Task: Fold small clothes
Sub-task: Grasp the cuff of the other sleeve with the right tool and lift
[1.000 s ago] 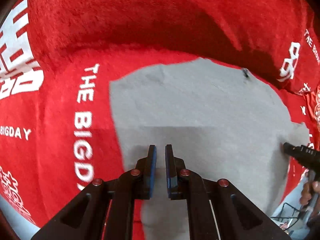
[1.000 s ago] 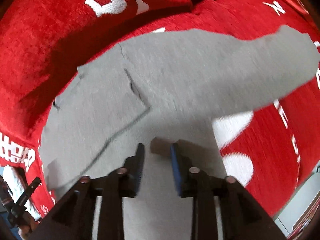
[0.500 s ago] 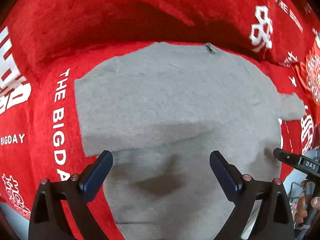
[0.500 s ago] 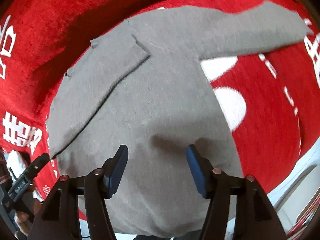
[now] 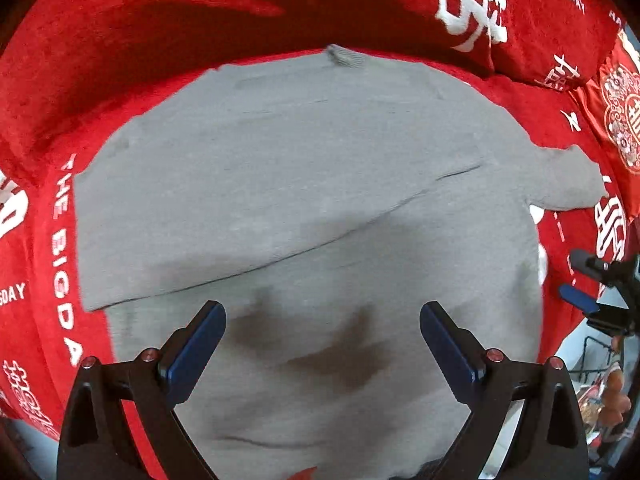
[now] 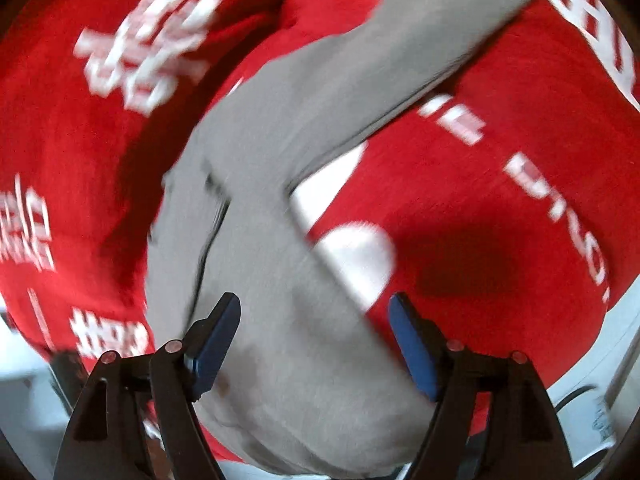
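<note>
A small grey long-sleeved top (image 5: 304, 184) lies flat on a red plush cover (image 5: 160, 16). One side is folded over the body, leaving a diagonal fold edge. A sleeve (image 5: 568, 184) sticks out to the right. My left gripper (image 5: 322, 340) is open and empty above the lower part of the top. My right gripper (image 6: 314, 340) is open and empty above the top's (image 6: 288, 240) right edge; its view is blurred. The sleeve (image 6: 432, 28) runs up and to the right there. The right gripper also shows in the left wrist view (image 5: 600, 292) beyond the top's right edge.
The red cover (image 6: 500, 220) carries white lettering and symbols. A raised red cushion (image 5: 480, 8) rises behind the top. The cover's front edge drops off at lower right (image 6: 592, 360), with pale floor and a cable beyond.
Both grippers have opened wide and let go of the grey top. Both have pulled back, so more of the top shows. The right view has swung towards the sleeve.
</note>
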